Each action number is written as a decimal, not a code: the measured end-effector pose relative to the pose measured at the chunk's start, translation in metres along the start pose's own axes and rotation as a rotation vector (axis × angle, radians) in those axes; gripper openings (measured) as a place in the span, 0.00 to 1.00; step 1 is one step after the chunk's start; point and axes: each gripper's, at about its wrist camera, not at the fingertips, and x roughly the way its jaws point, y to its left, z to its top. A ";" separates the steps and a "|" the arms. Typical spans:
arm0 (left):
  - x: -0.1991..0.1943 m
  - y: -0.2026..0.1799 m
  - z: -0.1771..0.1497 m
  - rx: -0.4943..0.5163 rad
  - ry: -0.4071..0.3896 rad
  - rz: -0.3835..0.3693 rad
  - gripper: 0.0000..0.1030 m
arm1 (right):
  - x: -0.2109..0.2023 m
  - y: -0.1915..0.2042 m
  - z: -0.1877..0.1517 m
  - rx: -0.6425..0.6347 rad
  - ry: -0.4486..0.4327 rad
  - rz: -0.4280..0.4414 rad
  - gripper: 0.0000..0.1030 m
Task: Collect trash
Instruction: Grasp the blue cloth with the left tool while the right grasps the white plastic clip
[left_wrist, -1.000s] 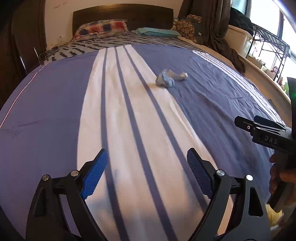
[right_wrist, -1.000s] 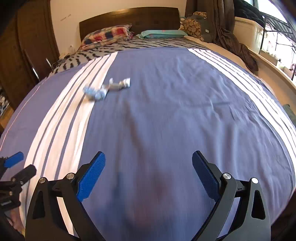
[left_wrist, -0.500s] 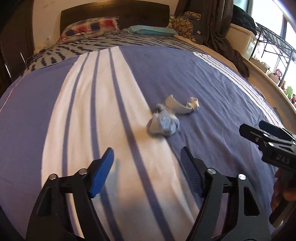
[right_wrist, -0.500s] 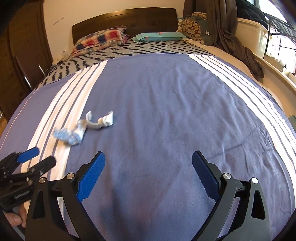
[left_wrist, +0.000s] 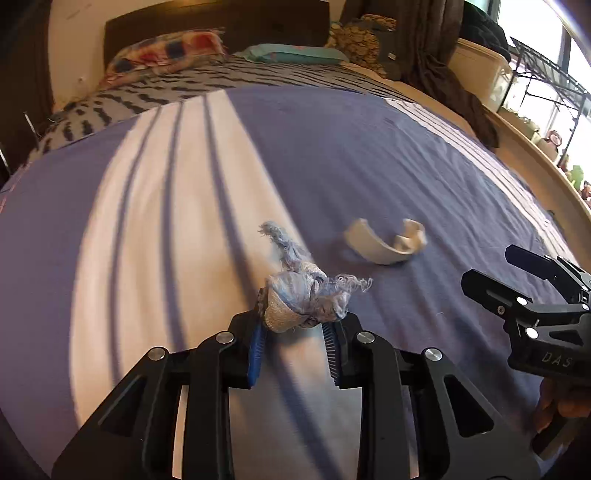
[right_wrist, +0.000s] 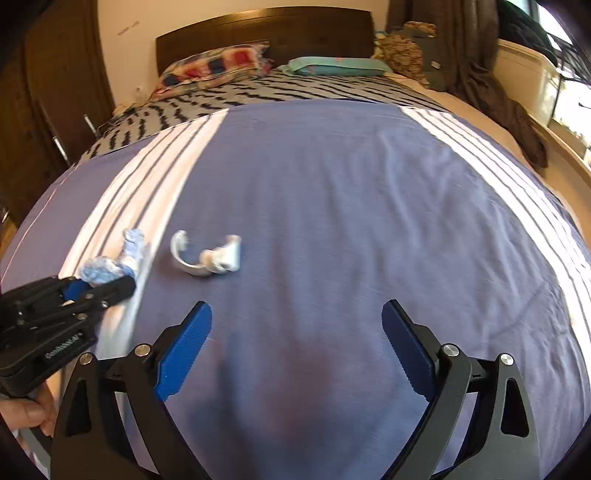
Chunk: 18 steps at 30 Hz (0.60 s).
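Note:
A crumpled blue-and-white rag scrap (left_wrist: 303, 295) lies on the white stripe of the bed cover, and my left gripper (left_wrist: 295, 325) is shut on its near end. It also shows in the right wrist view (right_wrist: 110, 267), held by the left gripper (right_wrist: 98, 290). A curved white plastic scrap (left_wrist: 386, 243) lies on the blue cover just right of the rag; it shows in the right wrist view (right_wrist: 207, 256) too. My right gripper (right_wrist: 295, 343) is open and empty, low over the blue cover, near and right of the white scrap. It appears at the right edge of the left wrist view (left_wrist: 517, 280).
The bed cover (right_wrist: 351, 192) is blue with white stripes. Pillows (right_wrist: 221, 66) and a zebra-pattern sheet (right_wrist: 258, 92) lie at the headboard. Dark clothes (right_wrist: 517, 122) hang over the right bed edge by a window ledge. A wooden wardrobe (right_wrist: 44, 92) stands at the left.
My left gripper moved forward to the rag scrap and closed on it. My right gripper moved forward toward the white plastic scrap and stays open.

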 end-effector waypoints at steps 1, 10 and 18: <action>-0.002 0.008 0.000 -0.010 -0.002 0.010 0.25 | 0.005 0.007 0.003 -0.005 0.005 0.012 0.86; -0.015 0.039 -0.001 -0.006 -0.010 0.053 0.25 | 0.049 0.053 0.022 -0.034 0.048 0.096 0.66; -0.031 0.044 -0.009 -0.010 -0.016 0.055 0.25 | 0.052 0.056 0.027 -0.020 0.046 0.091 0.23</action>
